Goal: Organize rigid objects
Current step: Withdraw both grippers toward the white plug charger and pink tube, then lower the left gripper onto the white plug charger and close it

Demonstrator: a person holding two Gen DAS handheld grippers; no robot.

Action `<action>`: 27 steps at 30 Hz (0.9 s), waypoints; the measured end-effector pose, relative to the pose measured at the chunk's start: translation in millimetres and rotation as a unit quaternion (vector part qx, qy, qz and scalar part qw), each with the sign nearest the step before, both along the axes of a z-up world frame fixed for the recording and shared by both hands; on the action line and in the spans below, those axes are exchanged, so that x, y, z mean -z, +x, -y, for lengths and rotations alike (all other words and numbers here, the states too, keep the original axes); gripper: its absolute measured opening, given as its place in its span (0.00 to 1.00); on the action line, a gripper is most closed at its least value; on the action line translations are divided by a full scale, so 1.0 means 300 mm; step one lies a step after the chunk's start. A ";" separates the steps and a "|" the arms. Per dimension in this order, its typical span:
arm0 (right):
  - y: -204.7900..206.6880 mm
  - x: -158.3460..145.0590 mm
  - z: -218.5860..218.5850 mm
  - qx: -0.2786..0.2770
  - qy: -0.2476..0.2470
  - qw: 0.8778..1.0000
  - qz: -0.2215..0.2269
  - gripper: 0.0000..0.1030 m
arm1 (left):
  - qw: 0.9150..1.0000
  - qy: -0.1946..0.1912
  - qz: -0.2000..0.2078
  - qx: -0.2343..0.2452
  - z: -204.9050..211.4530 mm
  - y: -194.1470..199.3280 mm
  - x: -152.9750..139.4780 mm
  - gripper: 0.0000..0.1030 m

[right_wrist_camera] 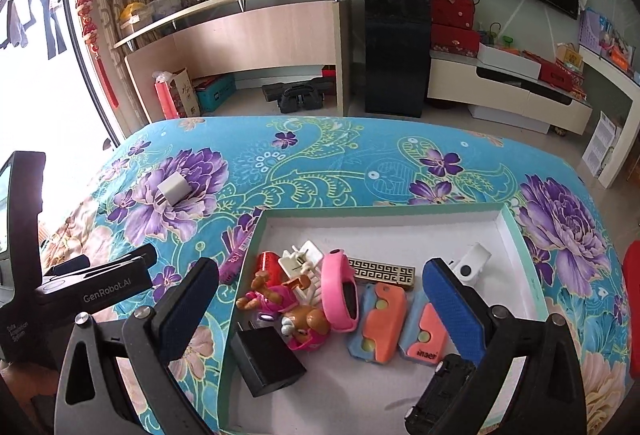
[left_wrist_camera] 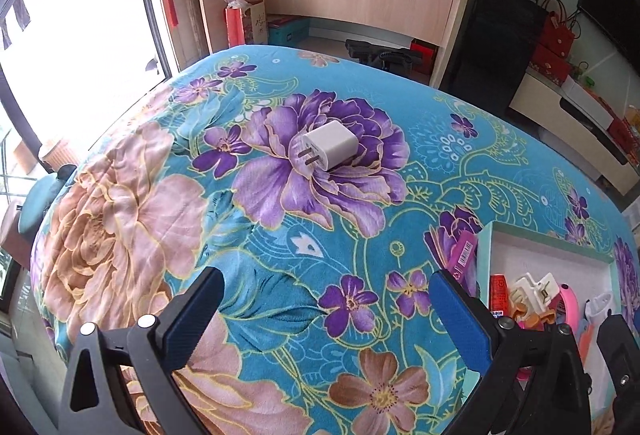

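- My left gripper (left_wrist_camera: 326,295) hangs wide open and empty over the floral surface (left_wrist_camera: 280,315).
- My right gripper (right_wrist_camera: 320,283) is also spread wide, holding nothing, above the box (right_wrist_camera: 524,247).
- In the box: black charger (right_wrist_camera: 266,359) at 7 o'clock, pink band (right_wrist_camera: 340,289), orange cutters (right_wrist_camera: 380,323).
- The white charger (left_wrist_camera: 329,144) lies at 12 o'clock, on a purple flower, well apart from the box.

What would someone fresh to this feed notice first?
A lone white charger lies on a big purple flower of the bright floral blanket, ahead of the open left gripper. To its right, the white box already holds a jumble of toys and gadgets, under the open right gripper.
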State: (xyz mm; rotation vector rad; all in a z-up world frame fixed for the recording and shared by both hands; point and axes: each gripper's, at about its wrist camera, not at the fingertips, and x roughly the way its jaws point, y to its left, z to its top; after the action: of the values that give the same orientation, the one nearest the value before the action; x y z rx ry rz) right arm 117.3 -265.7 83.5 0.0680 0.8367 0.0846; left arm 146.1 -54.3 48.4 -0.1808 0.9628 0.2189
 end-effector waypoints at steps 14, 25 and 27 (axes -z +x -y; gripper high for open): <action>0.184 0.037 -0.143 0.012 0.036 0.999 -0.020 0.99 | 0.998 0.005 0.031 -0.048 -0.097 0.137 -0.016 1.00; 0.267 0.103 -0.186 0.032 0.027 0.998 -0.045 0.99 | 0.999 -0.038 0.022 0.000 -0.160 0.261 0.034 1.00; 0.278 0.105 -0.197 0.033 0.017 0.998 -0.044 0.99 | 0.999 -0.049 0.017 0.004 -0.182 0.277 0.048 1.00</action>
State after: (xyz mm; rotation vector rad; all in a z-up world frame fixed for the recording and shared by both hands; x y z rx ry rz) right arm 200.7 -206.5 52.1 0.1323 0.9209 0.0332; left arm 229.4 0.4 33.9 -0.2699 0.9406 0.1606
